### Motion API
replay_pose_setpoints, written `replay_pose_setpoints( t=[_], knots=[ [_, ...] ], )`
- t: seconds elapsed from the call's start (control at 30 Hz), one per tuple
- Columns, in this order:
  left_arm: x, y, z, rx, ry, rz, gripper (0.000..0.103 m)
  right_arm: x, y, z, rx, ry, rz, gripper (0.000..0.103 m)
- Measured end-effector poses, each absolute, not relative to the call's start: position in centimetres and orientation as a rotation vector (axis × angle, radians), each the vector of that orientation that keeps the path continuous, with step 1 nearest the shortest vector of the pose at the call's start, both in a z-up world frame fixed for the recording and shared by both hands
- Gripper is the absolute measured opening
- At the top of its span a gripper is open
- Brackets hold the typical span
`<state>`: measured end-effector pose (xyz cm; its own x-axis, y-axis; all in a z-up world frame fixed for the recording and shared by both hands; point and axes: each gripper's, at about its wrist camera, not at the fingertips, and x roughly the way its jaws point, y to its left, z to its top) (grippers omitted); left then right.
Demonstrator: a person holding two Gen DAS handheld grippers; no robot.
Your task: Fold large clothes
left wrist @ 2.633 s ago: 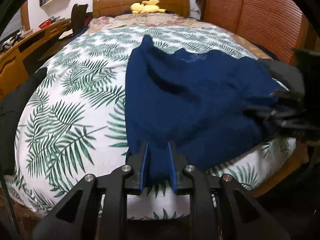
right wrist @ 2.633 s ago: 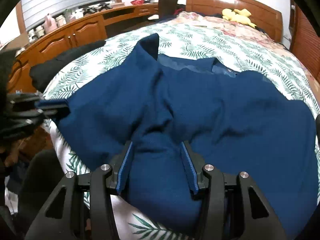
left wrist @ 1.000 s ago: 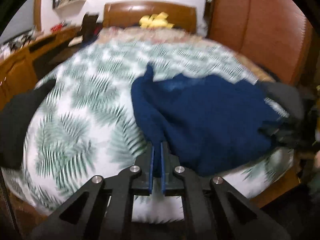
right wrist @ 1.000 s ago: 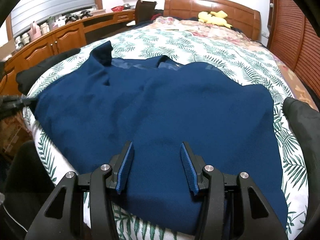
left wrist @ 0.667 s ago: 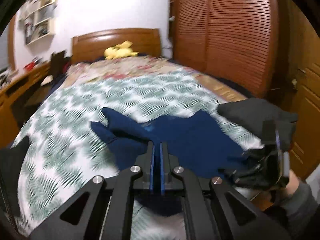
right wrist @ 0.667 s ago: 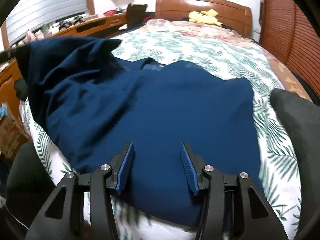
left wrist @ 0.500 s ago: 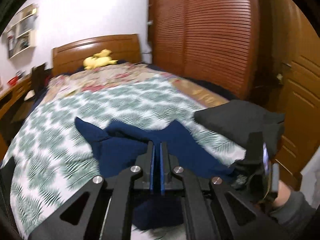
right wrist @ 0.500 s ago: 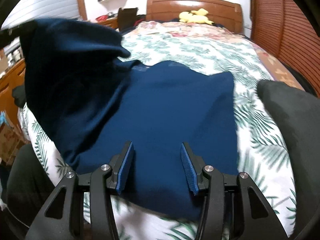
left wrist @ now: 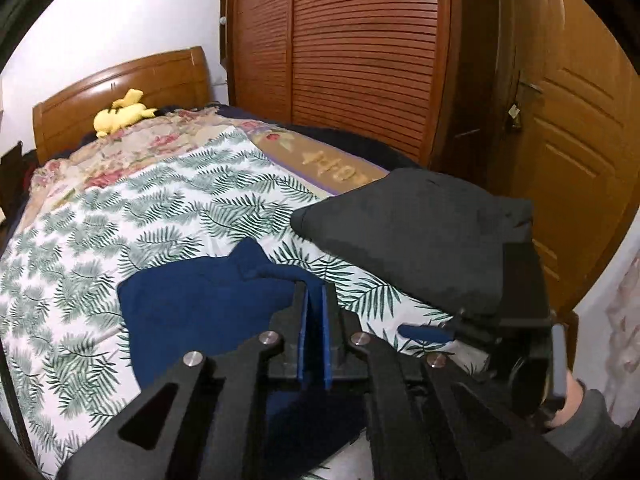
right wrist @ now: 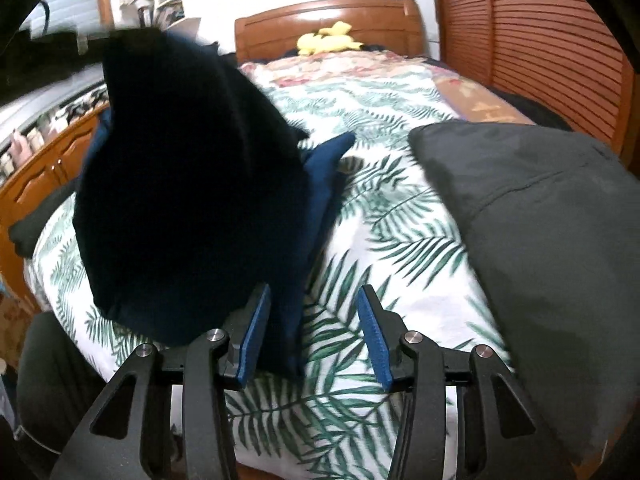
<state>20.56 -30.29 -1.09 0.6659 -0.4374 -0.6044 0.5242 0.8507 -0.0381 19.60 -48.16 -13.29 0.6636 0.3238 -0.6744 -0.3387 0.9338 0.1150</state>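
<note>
Mid-fold: left gripper (left wrist: 314,294) clamps navy garment (left wrist: 192,312) edge, lifted over bed's (left wrist: 120,208) foot edge. Right gripper (right wrist: 312,320) gapes empty beside it. Next likely: lay flap across, release.

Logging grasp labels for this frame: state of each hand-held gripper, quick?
Left hand-held gripper: closed on the navy garment, a fold pinched between its fingers.
Right hand-held gripper: open, holding nothing, beside the garment's edge.

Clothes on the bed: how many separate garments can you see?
3, maybe more hidden. A navy garment lifted by the left claw; a dark grey one at the bed's right edge; a black one at its left edge.
</note>
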Motion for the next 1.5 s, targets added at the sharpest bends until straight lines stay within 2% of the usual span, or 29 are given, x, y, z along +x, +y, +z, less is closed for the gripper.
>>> replay_pose_setpoints(
  t=[0.3,0.97,1.23,1.5],
  knots=[
    [17.5,-25.6,0.4,0.094,0.574,-0.517,0.005,18.5,-48.5,-9.7,-0.017,0.663,0.364,0.045],
    [15.9,-15.2,-6.7,0.046,0.661,-0.369,0.005,19.3,-40.8,-3.8,-0.052,0.468,0.445,0.045],
    [14.8,-12.8,-7.2,0.014,0.675,-0.329,0.005,23.4,-35.3,-7.7,-0.132,0.554,0.52,0.045],
    [15.1,-12.9,-7.7,0.027,0.683,-0.336,0.005,23.2,-35.4,-13.0,-0.112,0.806,0.549,0.046]
  ],
)
